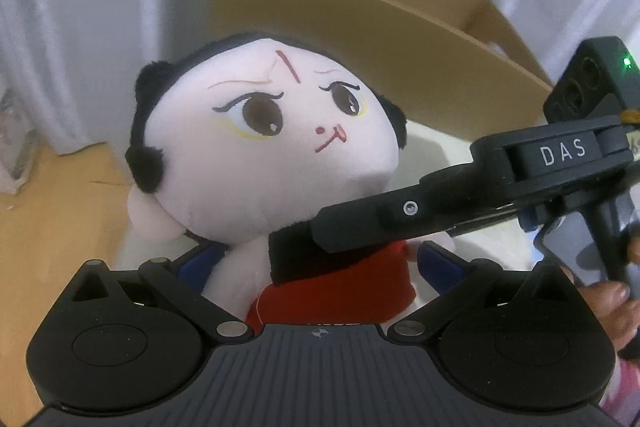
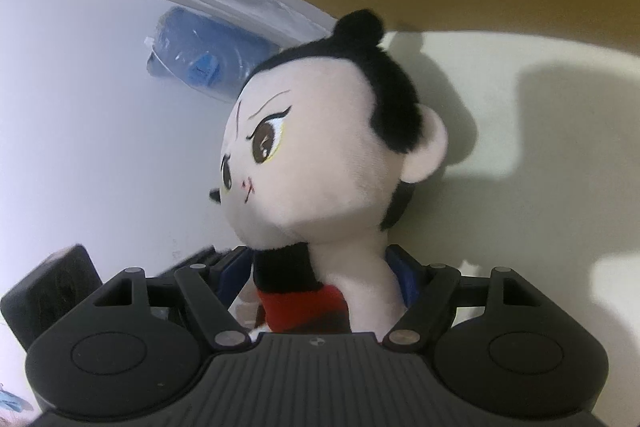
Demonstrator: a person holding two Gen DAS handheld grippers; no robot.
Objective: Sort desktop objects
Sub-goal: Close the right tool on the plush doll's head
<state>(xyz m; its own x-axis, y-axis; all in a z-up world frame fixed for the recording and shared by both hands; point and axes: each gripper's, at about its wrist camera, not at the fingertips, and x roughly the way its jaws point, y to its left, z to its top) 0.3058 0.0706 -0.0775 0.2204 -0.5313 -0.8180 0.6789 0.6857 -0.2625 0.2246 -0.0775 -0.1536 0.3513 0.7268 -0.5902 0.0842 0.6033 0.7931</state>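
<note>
1. Task object: a soft plush doll (image 1: 256,155) with a pale pink head, black hair buns, brown embroidered eyes and a red garment. It sits between both tools, on a white tabletop (image 1: 440,147).
2. Left gripper (image 1: 320,259): its blue-padded fingers stand at either side of the doll's body, at 9 and 3 o'clock of the torso. Whether the pads press on the cloth cannot be told.
3. Right gripper (image 2: 320,275): its fingers flank the doll's neck and torso. Pad contact is hidden, so grip cannot be told. In the left wrist view this tool enters from 3 o'clock, one black finger lying across the doll's neck.
4. An open brown cardboard box (image 1: 360,11) stands at 12 o'clock, just behind the doll's head.
5. A person's fingers (image 1: 612,303) hold the right tool's handle at 4 o'clock.
</note>
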